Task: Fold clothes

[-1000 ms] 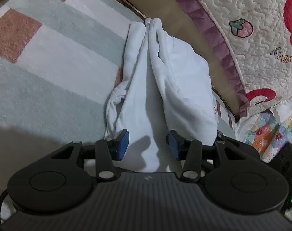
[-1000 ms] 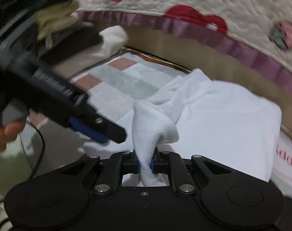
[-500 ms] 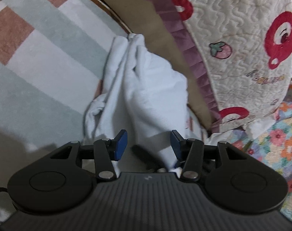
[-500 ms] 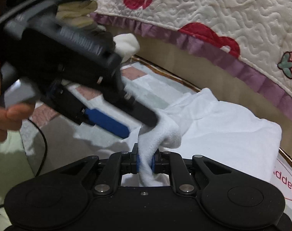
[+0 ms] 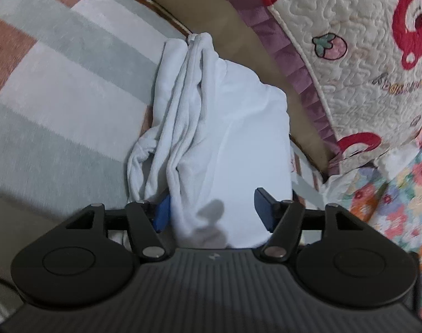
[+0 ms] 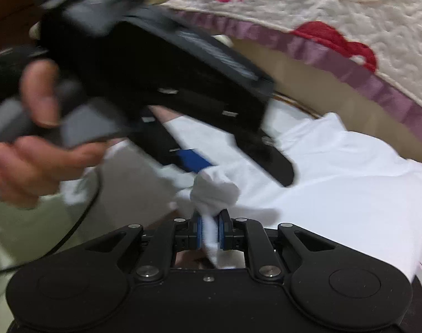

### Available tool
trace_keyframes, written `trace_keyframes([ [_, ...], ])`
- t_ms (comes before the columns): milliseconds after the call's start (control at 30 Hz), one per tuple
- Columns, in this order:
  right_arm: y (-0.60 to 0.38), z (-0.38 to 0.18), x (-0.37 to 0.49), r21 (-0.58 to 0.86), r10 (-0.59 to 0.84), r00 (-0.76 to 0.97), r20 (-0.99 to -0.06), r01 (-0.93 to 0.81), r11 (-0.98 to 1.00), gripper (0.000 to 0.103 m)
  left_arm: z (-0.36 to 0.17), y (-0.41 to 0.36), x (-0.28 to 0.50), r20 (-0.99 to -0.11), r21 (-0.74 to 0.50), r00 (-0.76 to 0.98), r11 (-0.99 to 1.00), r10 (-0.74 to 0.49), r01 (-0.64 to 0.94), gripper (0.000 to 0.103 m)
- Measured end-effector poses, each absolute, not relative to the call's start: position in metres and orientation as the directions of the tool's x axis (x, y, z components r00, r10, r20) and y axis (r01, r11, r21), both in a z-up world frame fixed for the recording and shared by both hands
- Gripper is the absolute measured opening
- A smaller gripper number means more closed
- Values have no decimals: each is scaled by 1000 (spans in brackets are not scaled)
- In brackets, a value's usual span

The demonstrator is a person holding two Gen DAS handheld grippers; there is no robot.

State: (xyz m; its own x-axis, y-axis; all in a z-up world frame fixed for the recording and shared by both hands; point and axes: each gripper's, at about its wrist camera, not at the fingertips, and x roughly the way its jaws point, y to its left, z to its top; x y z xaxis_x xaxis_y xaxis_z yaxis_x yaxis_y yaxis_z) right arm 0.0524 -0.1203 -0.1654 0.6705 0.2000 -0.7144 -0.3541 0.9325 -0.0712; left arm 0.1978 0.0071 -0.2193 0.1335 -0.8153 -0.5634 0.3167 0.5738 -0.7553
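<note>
- A striped blanket (image 5: 58, 88) covers the surface, in bands of pale green, white and rust-pink
- A tan strip (image 5: 224, 41) runs along the blanket's far edge, trimmed with a thin brown border
- A cream quilt (image 5: 363, 27) rises behind the strip, stitched in wavy lines, with red figures and a small strawberry (image 5: 329, 45)
- A purple ruffle (image 5: 294, 63) edges the quilt
- A floral cloth (image 5: 391, 199) in orange, pink and blue lies at the right
- Light is dim and indoor, with soft shadows on the blanket
</note>
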Motion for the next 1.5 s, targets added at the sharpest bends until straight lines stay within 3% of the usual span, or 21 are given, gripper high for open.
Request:
trace_keyframes([
  [33,-118,-165,48,-110,183,679,-711,-364,925,14,-220,6,198,-561,-748,148,576,-814,330,32],
  [67,-120,-164,44,-123,170,686,-708,-357,926,15,-219,4,198,-575,-725,166,593,-801,351,7],
  [133,-135,-156,35,-83,170,693,-700,-317,945,15,-204,6,193,-574,-683,221,610,-789,401,7],
  [200,-157,-144,19,-51,155,715,-682,-258,965,33,-189,7,189,-568,-637,276,627,-775,448,7],
  [300,-178,-136,-6,-144,51,726,-685,-204,968,40,-167,9,182,-555,-559,355,653,-752,510,8],
  [400,-192,-148,-21,-321,-113,690,-715,-181,930,38,-179,-8,185,-710,-434,331,757,-621,489,10],
  [467,-205,-156,-29,-359,-189,664,-724,-129,924,38,-191,-12,188,-764,-399,309,791,-566,463,16],
  [567,-229,-155,-31,-225,-157,632,-759,-28,974,37,-186,-13,186,-775,-306,383,828,-503,469,27],
  [700,-244,-152,-35,-117,-111,630,-769,31,993,38,-155,-14,173,-685,-174,551,842,-476,511,22],
  [833,-262,-158,-40,100,20,643,-766,88,991,40,-130,-23,157,-564,-261,465,682,-682,683,30],
  [900,-273,-166,-40,211,71,656,-751,137,968,41,-138,-33,156,-571,-338,390,640,-722,690,30],
  [1033,-292,-174,-43,362,118,673,-730,235,902,43,-176,-49,167,-654,-291,382,683,-653,670,30],
  [1133,-292,-178,-47,376,124,670,-732,245,893,45,-201,-49,180,-702,-284,382,729,-600,623,28],
  [1200,-290,-179,-48,370,127,665,-736,237,898,45,-199,-45,185,-711,-305,385,752,-588,584,20],
  [1333,-300,-171,-41,352,114,676,-728,226,908,47,-194,-49,176,-729,-214,431,775,-531,594,19],
  [1433,-328,-160,-23,424,124,701,-702,271,864,49,-188,-41,175,-741,-244,424,798,-520,551,19],
  [1467,-342,-159,-14,488,149,708,-691,304,818,51,-185,-39,175,-746,-260,419,806,-517,531,19],
  [1500,-355,-160,-5,542,170,714,-680,331,773,52,-181,-34,176,-742,-274,424,813,-519,514,31],
])
